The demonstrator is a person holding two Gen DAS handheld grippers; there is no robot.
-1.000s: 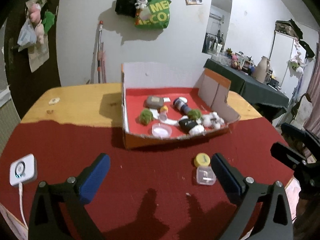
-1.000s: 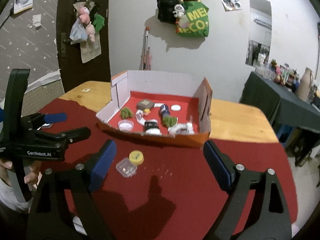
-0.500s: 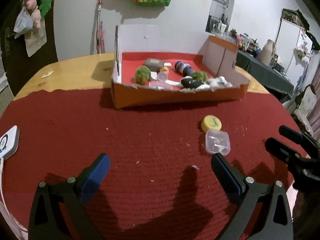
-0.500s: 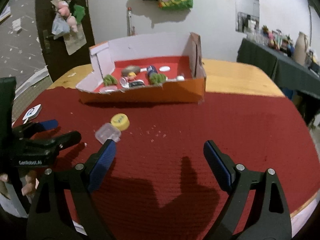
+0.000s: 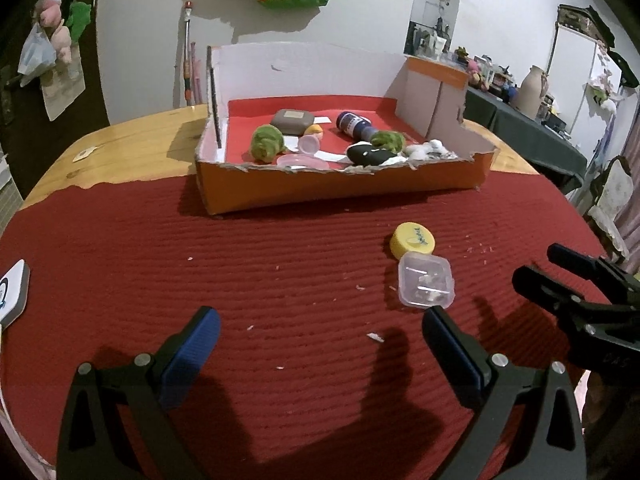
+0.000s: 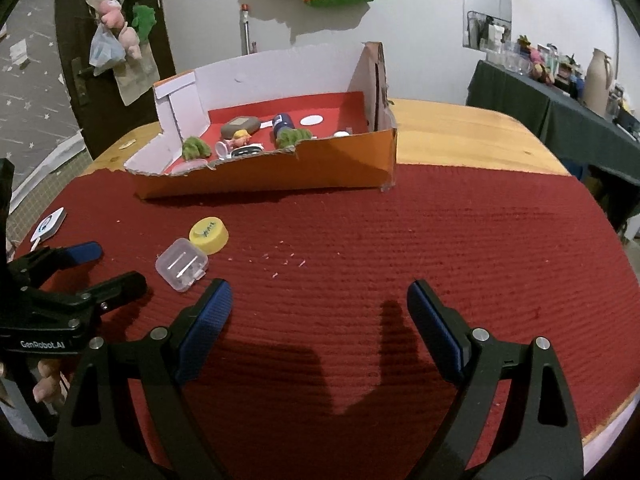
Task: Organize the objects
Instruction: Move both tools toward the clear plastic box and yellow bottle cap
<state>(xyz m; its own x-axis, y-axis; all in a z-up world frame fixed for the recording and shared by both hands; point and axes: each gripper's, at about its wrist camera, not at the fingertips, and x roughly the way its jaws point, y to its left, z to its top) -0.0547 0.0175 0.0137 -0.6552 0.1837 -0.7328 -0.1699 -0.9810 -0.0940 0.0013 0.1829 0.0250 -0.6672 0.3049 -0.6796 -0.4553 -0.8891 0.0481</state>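
Note:
A small clear plastic case [image 5: 426,285] lies on the red mat, touching a yellow cap [image 5: 412,240]; both also show in the right wrist view, the case [image 6: 182,264] and the cap [image 6: 209,234]. An orange cardboard box [image 5: 340,184] behind them holds several small things: green fuzzy balls, a blue bottle, a grey pouch. My left gripper [image 5: 320,334] is open and empty, low over the mat, its right finger just in front of the case. My right gripper [image 6: 320,304] is open and empty, to the right of the case.
A white device [image 5: 12,292] with a cable lies at the mat's left edge. The box [image 6: 280,172] has a torn front wall and tall back walls. Bare wood tabletop [image 6: 460,136] lies beyond the mat. A dark side table with clutter stands far right.
Both grippers have dropped lower and moved forward toward the case and cap, which now sit closer in both views. Both stay open.

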